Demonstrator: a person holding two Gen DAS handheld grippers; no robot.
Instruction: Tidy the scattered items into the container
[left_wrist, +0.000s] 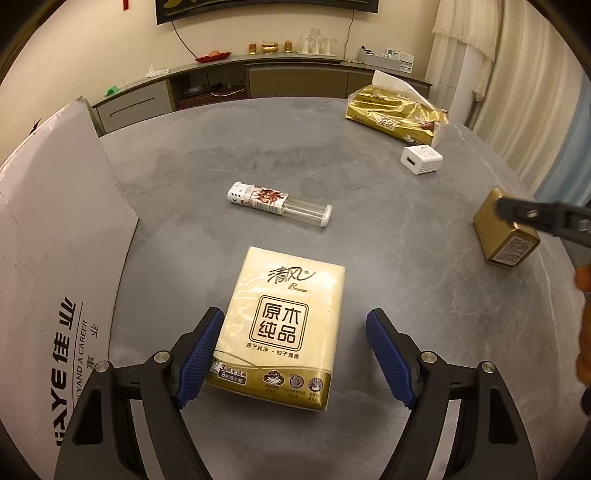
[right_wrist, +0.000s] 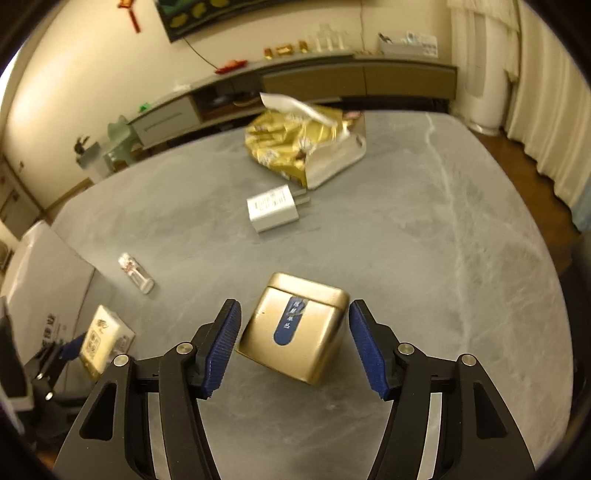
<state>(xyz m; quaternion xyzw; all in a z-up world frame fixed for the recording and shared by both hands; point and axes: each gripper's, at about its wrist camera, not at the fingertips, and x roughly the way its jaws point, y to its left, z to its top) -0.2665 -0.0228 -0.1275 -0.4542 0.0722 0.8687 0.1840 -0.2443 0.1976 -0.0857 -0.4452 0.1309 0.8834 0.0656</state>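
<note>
A yellow tissue packet (left_wrist: 282, 325) lies on the grey table between the blue pads of my left gripper (left_wrist: 295, 354), which is open; the left pad is close to the packet's edge, the right pad stands clear. A gold tin (right_wrist: 295, 330) with a blue label lies between the fingers of my open right gripper (right_wrist: 294, 345). From the left wrist view the same tin (left_wrist: 504, 234) shows at the right under a dark finger. A clear bottle (left_wrist: 279, 203) lies mid-table. A white charger (left_wrist: 421, 158) and a gold tissue pack (left_wrist: 397, 114) sit farther back. A white cardboard box (left_wrist: 55, 240) stands at the left.
The grey marbled table (right_wrist: 424, 240) has open surface at the right and middle. A long sideboard (left_wrist: 229, 86) with small ornaments runs along the back wall. Curtains (left_wrist: 517, 74) hang at the right. A person's hand (left_wrist: 583, 317) shows at the right edge.
</note>
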